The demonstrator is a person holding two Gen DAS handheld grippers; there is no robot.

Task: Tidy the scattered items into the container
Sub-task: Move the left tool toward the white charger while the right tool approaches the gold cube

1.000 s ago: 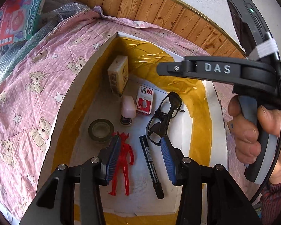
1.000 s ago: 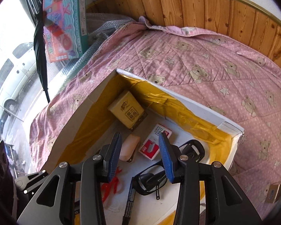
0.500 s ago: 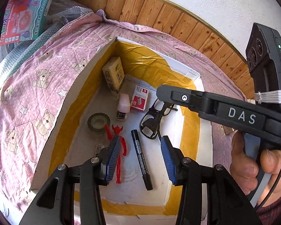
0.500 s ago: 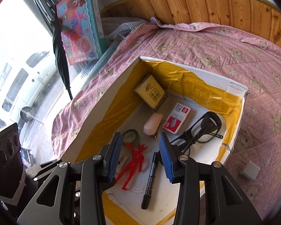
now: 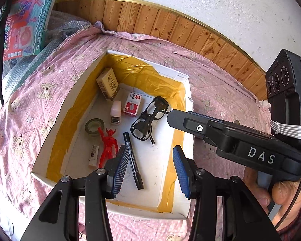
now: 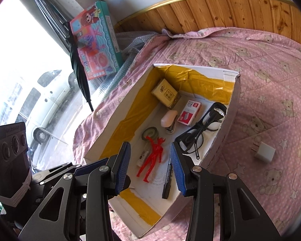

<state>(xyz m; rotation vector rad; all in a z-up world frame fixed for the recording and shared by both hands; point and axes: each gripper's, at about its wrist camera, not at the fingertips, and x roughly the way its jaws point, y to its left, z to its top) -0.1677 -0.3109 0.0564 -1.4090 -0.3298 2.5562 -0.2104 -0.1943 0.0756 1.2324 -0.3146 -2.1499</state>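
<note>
Pink bear-print quilt (image 6: pixel 271 64) spread under wooden panelling (image 5: pixel 170 28). Toy washing-machine carton (image 6: pixel 96 46) propped upright beside a folded black umbrella (image 6: pixel 78 68), bubble wrap (image 5: pixel 56 30) beneath.

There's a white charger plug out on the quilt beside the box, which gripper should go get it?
Probably the right. The charger plug lies on the quilt past the box's right wall, on the right gripper's side. Both grippers are open and empty; the left gripper faces the box.

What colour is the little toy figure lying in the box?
The toy figure is bright red all over, seen best in the left wrist view.
</note>
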